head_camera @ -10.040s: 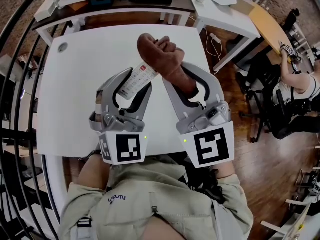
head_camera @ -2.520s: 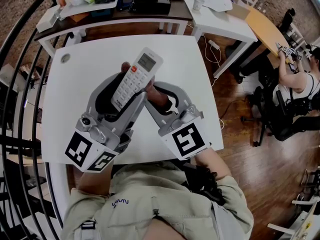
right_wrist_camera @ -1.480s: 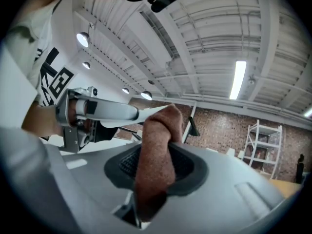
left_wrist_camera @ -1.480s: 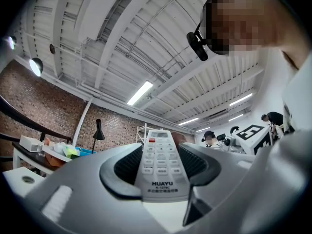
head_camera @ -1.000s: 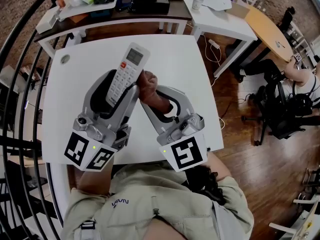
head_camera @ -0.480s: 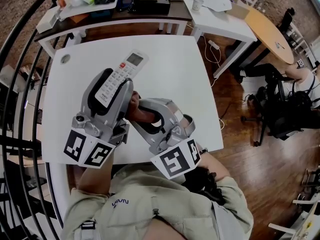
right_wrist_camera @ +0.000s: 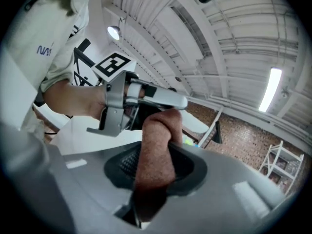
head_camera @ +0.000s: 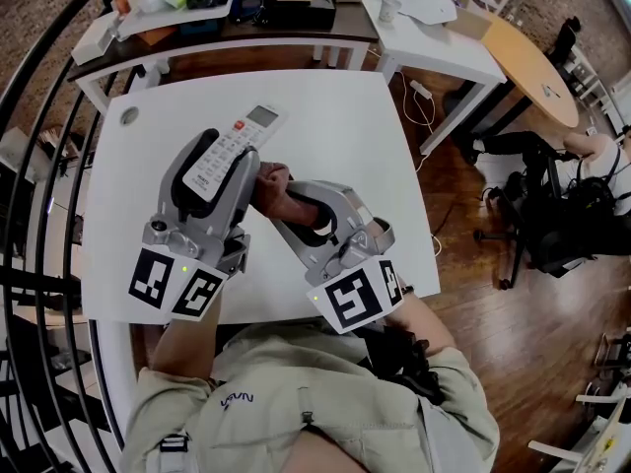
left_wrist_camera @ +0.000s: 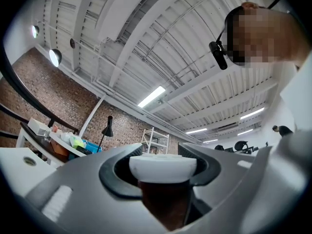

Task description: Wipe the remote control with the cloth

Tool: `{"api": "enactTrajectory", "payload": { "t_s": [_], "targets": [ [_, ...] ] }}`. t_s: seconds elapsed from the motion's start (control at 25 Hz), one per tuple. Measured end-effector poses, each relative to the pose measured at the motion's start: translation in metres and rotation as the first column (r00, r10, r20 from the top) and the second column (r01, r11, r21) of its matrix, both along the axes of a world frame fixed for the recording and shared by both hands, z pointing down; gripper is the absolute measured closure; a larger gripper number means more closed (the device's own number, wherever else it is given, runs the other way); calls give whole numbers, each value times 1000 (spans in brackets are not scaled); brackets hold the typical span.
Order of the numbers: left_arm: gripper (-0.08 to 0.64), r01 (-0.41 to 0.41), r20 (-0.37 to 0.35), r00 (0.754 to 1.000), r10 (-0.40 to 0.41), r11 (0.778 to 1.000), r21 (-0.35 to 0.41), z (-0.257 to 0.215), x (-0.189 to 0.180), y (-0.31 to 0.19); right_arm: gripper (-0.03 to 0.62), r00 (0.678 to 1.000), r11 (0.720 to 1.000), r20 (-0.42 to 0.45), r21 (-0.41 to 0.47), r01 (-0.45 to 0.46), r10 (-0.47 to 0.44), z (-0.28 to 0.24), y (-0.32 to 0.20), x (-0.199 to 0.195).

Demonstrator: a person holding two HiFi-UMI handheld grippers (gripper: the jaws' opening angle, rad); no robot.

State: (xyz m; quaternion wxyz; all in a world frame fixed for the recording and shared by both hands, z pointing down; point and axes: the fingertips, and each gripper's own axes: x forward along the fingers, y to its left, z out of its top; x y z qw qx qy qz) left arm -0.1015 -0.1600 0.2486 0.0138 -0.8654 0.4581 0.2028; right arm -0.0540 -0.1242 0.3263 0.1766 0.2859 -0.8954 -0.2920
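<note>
Left gripper (head_camera: 229, 153) clamps remote (head_camera: 252, 121) by its long edges, looks light and slick; right gripper (head_camera: 280, 191) pinches soft bunched cloth (head_camera: 266, 177).

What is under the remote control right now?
The brown cloth, clamped in the right gripper, sits just beneath the remote control in the left gripper. Contact with its underside is covered.

Left hand-held gripper (head_camera: 232, 156), right hand-held gripper (head_camera: 276, 193): both loaded, tips adjacent
</note>
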Motion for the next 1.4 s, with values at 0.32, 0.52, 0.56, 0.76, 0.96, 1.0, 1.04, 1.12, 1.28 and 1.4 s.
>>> {"api": "enactTrajectory", "payload": {
  "t_s": [0.32, 0.52, 0.56, 0.76, 0.96, 1.0, 1.04, 1.12, 1.28, 1.4],
  "targets": [
    [321, 80, 167, 982, -87, 996, 51, 6, -5, -29, 485, 974, 981, 119, -58, -186, 192, -13, -65, 51],
    [319, 121, 291, 948, -132, 991, 56, 22, -3, -64, 485, 950, 961, 150, -77, -265, 273, -18, -106, 75],
    [319, 127, 311, 941, -135, 991, 47, 27, -3, -72, 485, 947, 958, 148, -79, -277, 286, -17, -114, 79],
    [319, 166, 411, 900, -146, 986, -13, 55, -8, -110, 485, 928, 934, 125, -115, -337, 350, -6, -154, 96],
    [319, 202, 465, 873, -147, 977, -70, 78, -14, -141, 485, 913, 906, 81, -185, -380, 399, 18, -188, 108],
    [319, 206, 476, 867, -145, 975, -79, 82, -14, -147, 485, 911, 901, 71, -194, -387, 407, 22, -193, 110],
    [319, 210, 487, 862, -142, 974, -86, 86, -13, -152, 485, 909, 897, 62, -203, -393, 413, 26, -198, 111],
    [319, 215, 504, 853, -137, 971, -100, 93, -12, -161, 485, 906, 889, 47, -222, -401, 420, 33, -208, 112],
    [319, 216, 516, 847, -125, 969, -120, 103, -8, -178, 485, 900, 873, 32, -262, -412, 434, 44, -225, 114],
    [319, 220, 520, 846, -115, 965, -145, 111, -9, -191, 485, 894, 860, 14, -282, -425, 447, 50, -238, 114]
  ]
}}
